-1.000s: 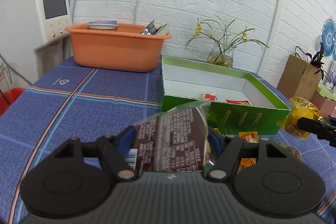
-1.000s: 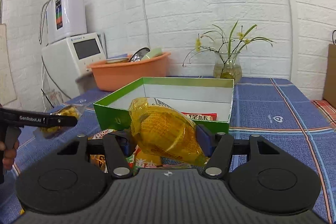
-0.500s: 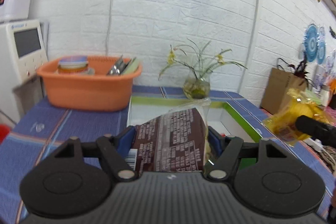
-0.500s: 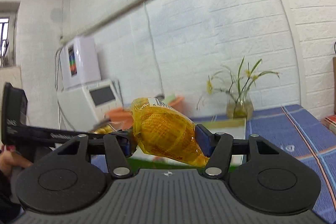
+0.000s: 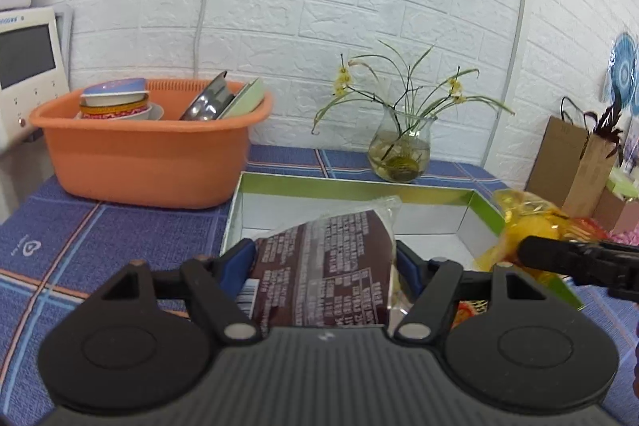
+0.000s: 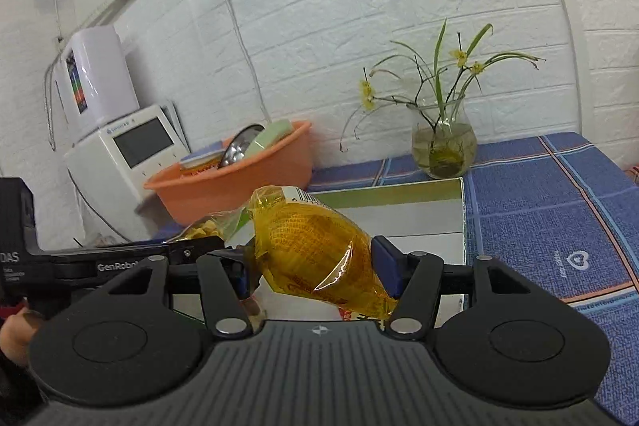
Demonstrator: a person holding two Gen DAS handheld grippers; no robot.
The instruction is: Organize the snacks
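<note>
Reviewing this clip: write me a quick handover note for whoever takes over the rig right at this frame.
Left gripper: shut on the brown snack packet, held over the near edge of the green box.
Right gripper: shut on the yellow snack packet, also held above the box.
Done: both packets are lifted; at least one red-printed packet appears to lie in the box already.
Left: lower and release both packets into the box. Whether more snacks wait on the blue tablecloth cannot be seen.
</note>
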